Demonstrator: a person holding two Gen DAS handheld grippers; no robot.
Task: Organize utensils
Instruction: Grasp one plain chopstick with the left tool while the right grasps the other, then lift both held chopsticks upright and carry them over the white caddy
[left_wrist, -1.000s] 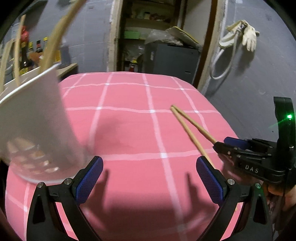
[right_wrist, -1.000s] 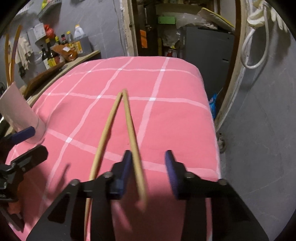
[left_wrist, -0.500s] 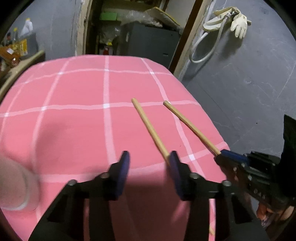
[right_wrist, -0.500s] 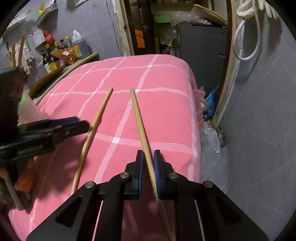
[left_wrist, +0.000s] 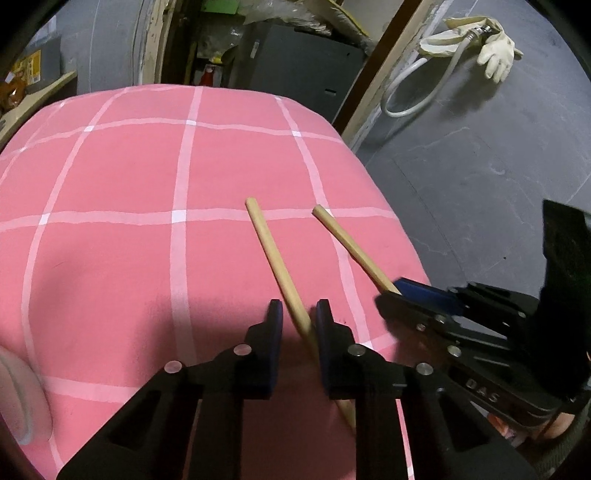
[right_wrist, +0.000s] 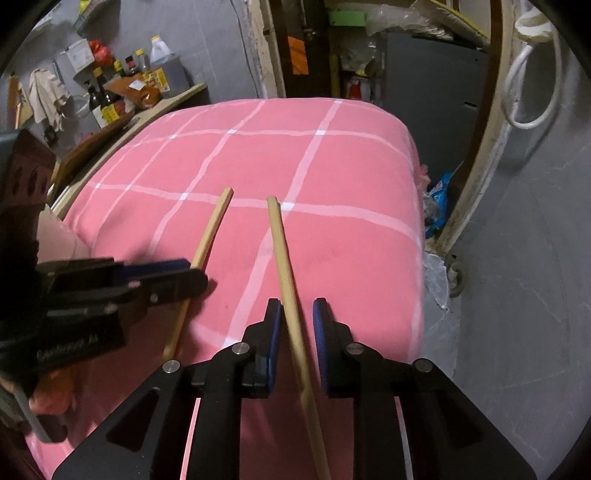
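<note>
Pink cloth (left_wrist: 110, 258) with a white grid covers the rounded table in the left wrist view, its soft edge falling away on the right to bare grey floor (left_wrist: 480, 192). Most of the cloth on the left lies open, apart from a blurred pale rim (left_wrist: 18, 406) at the lower left. Two smooth, round wooden chopsticks lie on the right part of the cloth. The left chopstick (left_wrist: 273, 258) runs between the blue pads of the left gripper (left_wrist: 298, 314), whose jaws are closing; a narrow gap shows beside the stick, so the pads do not yet press it. The right chopstick (left_wrist: 351, 247) lies just beside it, its near end hidden under the right gripper (left_wrist: 399, 291). In the right wrist view the same cloth (right_wrist: 332, 166) ends close on the right, with a drop to the floor and some litter. The right chopstick (right_wrist: 282, 251) passes between the right gripper's (right_wrist: 297, 314) ribbed blue pads. Those jaws are opening, with daylight on both sides of the stick. The left gripper (right_wrist: 192, 275) crosses over the left chopstick (right_wrist: 210, 229), black and angular. Bottles (right_wrist: 107, 99) crowd a wooden shelf beyond the far left edge.
</note>
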